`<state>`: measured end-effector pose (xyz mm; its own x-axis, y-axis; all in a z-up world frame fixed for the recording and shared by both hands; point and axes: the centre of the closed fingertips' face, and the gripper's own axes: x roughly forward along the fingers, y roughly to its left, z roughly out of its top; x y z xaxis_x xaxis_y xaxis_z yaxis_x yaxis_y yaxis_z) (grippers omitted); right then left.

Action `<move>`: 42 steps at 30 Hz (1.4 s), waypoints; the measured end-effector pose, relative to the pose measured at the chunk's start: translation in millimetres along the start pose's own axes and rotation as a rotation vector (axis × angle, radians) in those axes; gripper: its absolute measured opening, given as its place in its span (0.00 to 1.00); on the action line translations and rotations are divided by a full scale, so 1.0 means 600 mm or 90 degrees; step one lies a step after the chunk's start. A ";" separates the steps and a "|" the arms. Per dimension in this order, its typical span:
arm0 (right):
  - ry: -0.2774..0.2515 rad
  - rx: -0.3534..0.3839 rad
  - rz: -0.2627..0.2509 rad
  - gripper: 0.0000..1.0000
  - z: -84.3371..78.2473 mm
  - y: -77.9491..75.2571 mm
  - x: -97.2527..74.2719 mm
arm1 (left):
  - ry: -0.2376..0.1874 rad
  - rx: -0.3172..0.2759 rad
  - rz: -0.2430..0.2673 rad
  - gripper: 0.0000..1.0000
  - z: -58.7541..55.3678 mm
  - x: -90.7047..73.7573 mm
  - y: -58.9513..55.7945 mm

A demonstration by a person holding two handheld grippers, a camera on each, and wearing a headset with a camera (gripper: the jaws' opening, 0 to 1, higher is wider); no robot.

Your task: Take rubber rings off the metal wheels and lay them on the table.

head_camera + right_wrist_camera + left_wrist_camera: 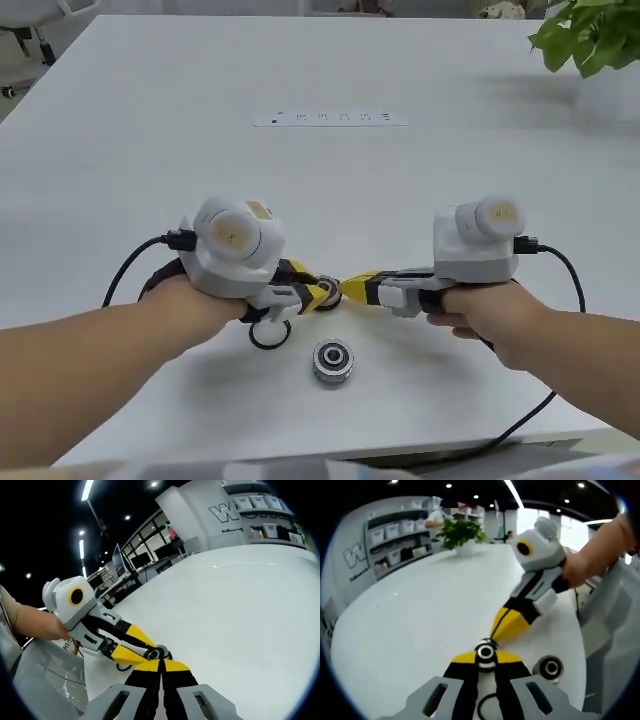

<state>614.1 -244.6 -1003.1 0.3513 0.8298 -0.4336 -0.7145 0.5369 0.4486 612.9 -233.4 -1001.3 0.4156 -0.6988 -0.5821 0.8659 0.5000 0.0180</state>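
Observation:
My left gripper [321, 294] [485, 657] is shut on a small metal wheel [329, 292] [485, 651] [154, 653] with a dark rubber rim, just above the white table [330, 200]. My right gripper [347, 289] [161, 661] has its jaws together, the tip against that wheel's edge. I cannot tell whether it pinches the rubber. A loose black rubber ring [270, 334] [482, 706] lies on the table under the left gripper. A second metal wheel [333, 360] [550, 668] lies flat nearer the front edge.
A socket strip [330, 119] is set into the middle of the table. A potted plant [590, 35] [460, 532] stands at the far right corner. Black cables [125, 272] trail from both grippers. The table's front edge [330, 458] is close behind the second wheel.

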 end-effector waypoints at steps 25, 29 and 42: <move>-0.014 0.029 0.076 0.00 0.010 0.046 0.004 | -0.003 -0.001 0.006 0.12 -0.002 0.002 0.001; -0.014 0.032 0.068 0.00 0.010 0.046 0.002 | -0.006 -0.005 0.007 0.12 -0.002 0.002 0.001; -0.016 0.031 0.039 0.00 0.013 0.036 -0.001 | -0.003 -0.007 -0.005 0.18 0.005 -0.003 -0.001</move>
<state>603.3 -232.3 -987.0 0.3229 0.8646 -0.3849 -0.7052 0.4911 0.5114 612.7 -234.0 -997.9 0.4096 -0.7056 -0.5783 0.8664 0.4993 0.0045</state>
